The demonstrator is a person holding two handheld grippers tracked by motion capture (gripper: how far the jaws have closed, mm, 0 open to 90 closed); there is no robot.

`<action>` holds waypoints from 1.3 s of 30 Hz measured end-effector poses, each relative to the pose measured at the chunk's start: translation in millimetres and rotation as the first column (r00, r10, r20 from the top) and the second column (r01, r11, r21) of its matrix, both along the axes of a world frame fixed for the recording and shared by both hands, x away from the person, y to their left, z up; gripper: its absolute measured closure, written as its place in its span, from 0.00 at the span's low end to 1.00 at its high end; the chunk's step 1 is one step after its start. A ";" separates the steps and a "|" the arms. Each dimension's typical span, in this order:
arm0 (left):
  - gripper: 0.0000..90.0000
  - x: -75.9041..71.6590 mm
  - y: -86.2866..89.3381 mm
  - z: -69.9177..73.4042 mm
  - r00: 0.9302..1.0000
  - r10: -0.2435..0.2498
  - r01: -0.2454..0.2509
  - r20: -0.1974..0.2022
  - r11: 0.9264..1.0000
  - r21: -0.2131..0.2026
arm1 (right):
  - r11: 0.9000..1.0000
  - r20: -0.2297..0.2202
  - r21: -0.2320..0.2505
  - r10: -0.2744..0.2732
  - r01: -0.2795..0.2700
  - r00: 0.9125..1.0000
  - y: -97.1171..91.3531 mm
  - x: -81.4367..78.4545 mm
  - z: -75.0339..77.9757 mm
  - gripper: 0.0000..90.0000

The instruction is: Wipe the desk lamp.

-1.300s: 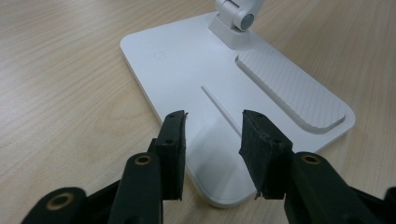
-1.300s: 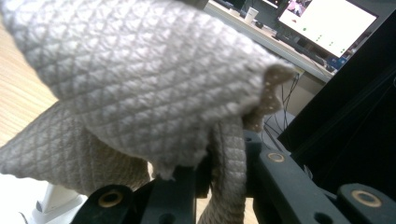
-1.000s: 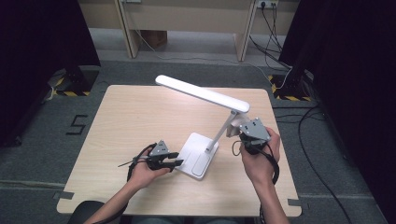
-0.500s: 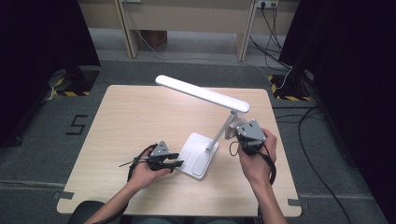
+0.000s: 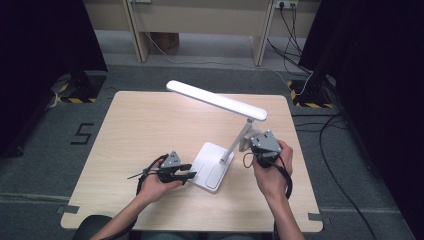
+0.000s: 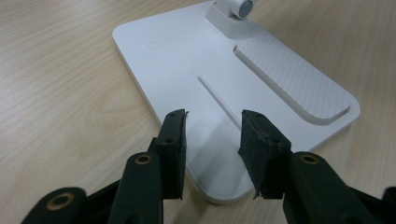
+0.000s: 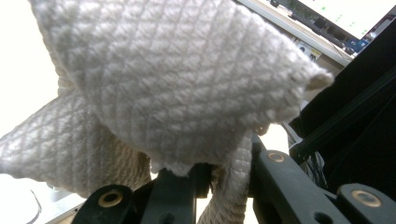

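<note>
White quilted cloth (image 7: 163, 93) is pinched in the right hand-held gripper (image 5: 264, 149), its jaws pressed on a bunched fold, with the rest fanned out above them. In the high view this hand-held gripper sits at the right of the table (image 5: 135, 125), hard against the lamp (image 5: 220, 105) where its slanted stem meets the long lit head. The step in hand looks like wiping the lamp, the cloth working around the stem's upper joint (whether the cloth is in contact with the plastic I cannot tell).

Meanwhile the left hand-held gripper (image 5: 186, 171) lies low at the near left of the lamp's base (image 6: 187, 70). Its jaws stand spread, about half apart, one pad (image 6: 173, 140) over the base's near corner and nothing between them. Whether they press on the base is unclear; it reads as steadying.

Next, I judge, the cloth has to travel along the stem or out along the head. That calls for a firm pinch on the fold, light sideways pressure, and the base kept from sliding or tipping.
</note>
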State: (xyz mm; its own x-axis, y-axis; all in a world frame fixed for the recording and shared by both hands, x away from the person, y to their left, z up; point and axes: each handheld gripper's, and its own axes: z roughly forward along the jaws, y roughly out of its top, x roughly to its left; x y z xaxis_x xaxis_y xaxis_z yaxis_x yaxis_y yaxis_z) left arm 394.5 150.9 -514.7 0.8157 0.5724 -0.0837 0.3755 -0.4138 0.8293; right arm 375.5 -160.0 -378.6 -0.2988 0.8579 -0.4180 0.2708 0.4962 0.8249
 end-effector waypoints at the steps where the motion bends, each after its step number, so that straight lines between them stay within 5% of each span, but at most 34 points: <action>1: 0.67 0.0 -0.1 -0.2 1.000 0.000 0.000 0.001 1.000 -0.002 | 1.000 -0.001 0.000 0.000 0.000 1.000 0.1 0.0 -0.6 0.91; 39: 0.68 -0.6 -0.3 -1.5 1.000 0.006 -0.006 0.014 1.000 -0.007 | 1.000 -0.045 -0.007 0.007 -0.007 0.999 8.7 5.1 -32.1 0.92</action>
